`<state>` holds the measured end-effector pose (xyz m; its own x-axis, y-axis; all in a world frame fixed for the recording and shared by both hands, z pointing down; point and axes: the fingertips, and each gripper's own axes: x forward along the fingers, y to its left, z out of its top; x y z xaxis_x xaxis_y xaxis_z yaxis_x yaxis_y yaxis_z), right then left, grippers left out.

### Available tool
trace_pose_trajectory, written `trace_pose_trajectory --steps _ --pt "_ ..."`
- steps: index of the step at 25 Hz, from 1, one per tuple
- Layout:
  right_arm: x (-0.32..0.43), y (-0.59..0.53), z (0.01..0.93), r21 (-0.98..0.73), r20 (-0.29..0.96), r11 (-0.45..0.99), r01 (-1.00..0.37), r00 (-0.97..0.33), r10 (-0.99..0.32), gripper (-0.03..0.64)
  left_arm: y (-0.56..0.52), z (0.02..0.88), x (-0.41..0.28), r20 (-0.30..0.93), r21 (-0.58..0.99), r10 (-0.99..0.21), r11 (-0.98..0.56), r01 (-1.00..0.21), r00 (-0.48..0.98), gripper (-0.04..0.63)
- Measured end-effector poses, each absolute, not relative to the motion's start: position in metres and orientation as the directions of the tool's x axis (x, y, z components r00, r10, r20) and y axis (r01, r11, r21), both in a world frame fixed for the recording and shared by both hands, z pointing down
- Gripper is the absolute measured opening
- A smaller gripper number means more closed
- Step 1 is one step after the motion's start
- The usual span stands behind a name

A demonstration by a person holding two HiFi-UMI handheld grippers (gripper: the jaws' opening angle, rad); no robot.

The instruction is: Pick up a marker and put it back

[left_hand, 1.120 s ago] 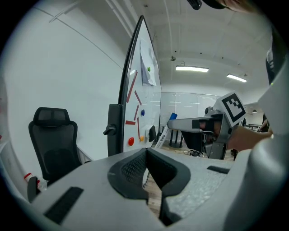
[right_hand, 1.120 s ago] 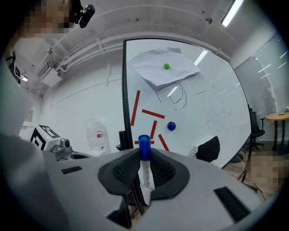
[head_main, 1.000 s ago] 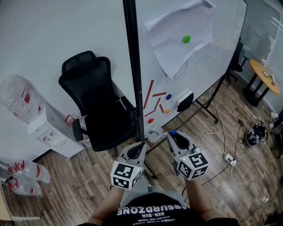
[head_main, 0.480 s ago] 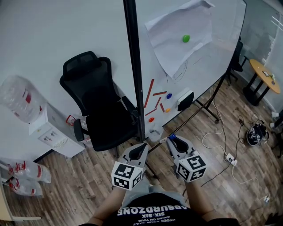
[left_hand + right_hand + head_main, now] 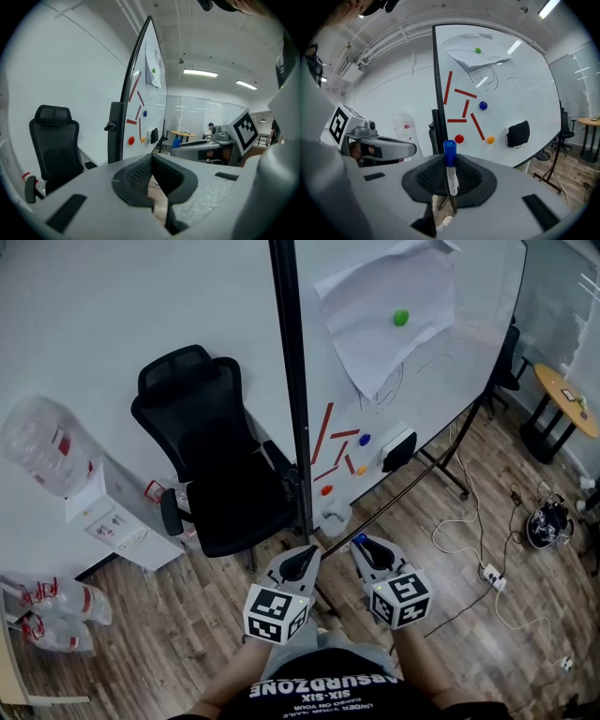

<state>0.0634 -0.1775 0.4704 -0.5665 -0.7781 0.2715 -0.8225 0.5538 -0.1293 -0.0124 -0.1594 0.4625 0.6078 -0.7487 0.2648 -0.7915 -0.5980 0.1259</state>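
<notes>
My right gripper (image 5: 450,183) is shut on a white marker with a blue cap (image 5: 449,165); the marker stands upright between the pads, cap upward. From the head view the blue cap (image 5: 359,539) shows at the tip of the right gripper (image 5: 362,547), low in front of the whiteboard (image 5: 450,381). Beside it, my left gripper (image 5: 306,559) is shut and holds nothing. Its dark pads (image 5: 140,176) meet at the tips.
The whiteboard (image 5: 515,93) carries red strips, a blue magnet (image 5: 365,440), a red one (image 5: 325,490), an orange one (image 5: 361,470), a black eraser (image 5: 398,448) and a pinned sheet of paper (image 5: 370,320). A black office chair (image 5: 211,465) and water dispenser (image 5: 103,512) stand left. Cables (image 5: 539,521) lie at right.
My right gripper has sunk a little and drawn back toward the body with the marker in it. The left gripper has stayed where it was.
</notes>
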Motion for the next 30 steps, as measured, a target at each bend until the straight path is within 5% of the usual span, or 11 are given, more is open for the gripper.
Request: trace_pose_trajectory --steps 30 --pt "0.062 -0.169 0.496 -0.122 0.331 0.542 -0.831 -0.549 -0.768 0.063 -0.149 0.476 -0.005 0.295 0.113 -0.733 -0.61 -0.784 0.613 0.006"
